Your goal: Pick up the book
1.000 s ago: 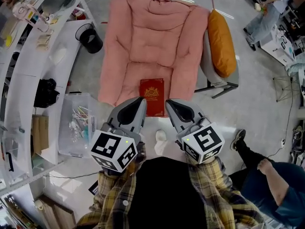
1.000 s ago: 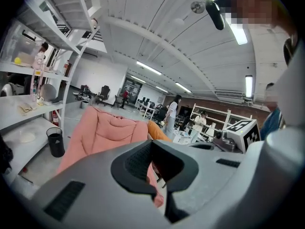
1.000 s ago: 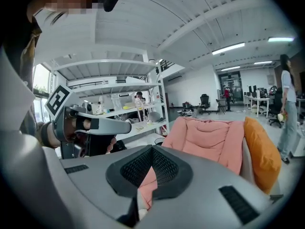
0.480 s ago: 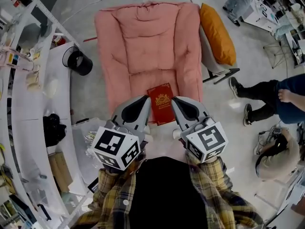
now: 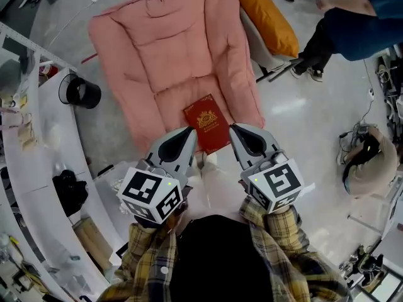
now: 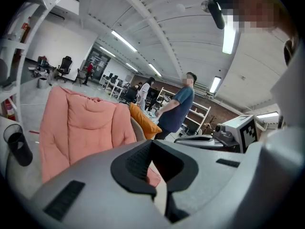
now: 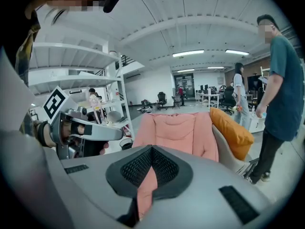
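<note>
A red book [image 5: 208,122] with a gold crest lies flat on the front of the pink padded chair's seat [image 5: 170,49]. My left gripper [image 5: 187,133] points at the book's near left corner with its jaws shut and nothing in them. Level with it on the right, my right gripper [image 5: 234,129] also has its jaws together and empty. Both tips are just short of the book's near edge. In the left gripper view the left gripper [image 6: 152,144] faces the chair [image 6: 81,123]. The right gripper [image 7: 151,149] faces it [image 7: 176,128] too. The jaws hide the book in both gripper views.
An orange cushion [image 5: 267,16] rests on a grey chair to the right of the pink one. A person [image 5: 352,17] stands at the upper right. A black bin [image 5: 80,92] and white shelving [image 5: 38,143] stand on the left. A clear plastic box [image 5: 116,175] sits by my left side.
The chair and book have swung to a tilt in the head view as I turned. Both grippers have come closer to the book's near edge. The bystander has moved to the upper right.
</note>
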`<move>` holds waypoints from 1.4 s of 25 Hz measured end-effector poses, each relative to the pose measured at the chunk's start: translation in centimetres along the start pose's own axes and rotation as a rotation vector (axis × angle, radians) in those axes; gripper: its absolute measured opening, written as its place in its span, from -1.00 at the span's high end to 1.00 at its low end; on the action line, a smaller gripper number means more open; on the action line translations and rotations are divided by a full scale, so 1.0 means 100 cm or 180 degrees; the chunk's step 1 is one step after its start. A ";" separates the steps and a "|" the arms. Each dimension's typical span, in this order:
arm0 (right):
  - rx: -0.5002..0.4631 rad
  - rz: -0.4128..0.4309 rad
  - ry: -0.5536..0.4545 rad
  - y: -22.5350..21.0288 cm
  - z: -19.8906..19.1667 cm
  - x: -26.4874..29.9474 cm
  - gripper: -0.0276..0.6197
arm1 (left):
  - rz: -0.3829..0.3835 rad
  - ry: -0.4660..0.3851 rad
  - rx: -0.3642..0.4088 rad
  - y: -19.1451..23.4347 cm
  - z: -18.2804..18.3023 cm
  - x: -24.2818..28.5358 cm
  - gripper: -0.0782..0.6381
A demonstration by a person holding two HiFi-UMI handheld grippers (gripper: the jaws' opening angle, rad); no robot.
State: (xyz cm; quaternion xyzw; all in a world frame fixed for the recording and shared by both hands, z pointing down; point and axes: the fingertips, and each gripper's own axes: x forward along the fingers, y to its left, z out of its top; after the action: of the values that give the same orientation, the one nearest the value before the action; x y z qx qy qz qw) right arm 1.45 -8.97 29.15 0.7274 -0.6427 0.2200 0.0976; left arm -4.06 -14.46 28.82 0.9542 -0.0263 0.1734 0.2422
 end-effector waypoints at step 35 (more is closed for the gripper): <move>0.0424 0.0295 0.0574 -0.069 -0.142 0.077 0.87 | 0.0175 0.1314 -0.1272 0.105 -0.252 0.111 0.01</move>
State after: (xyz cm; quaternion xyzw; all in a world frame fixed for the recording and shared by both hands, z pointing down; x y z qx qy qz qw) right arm 6.07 -8.70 46.12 0.6790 -0.6482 0.3310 0.0962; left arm -3.03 -11.48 58.15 0.8311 -0.0360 0.3618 0.4208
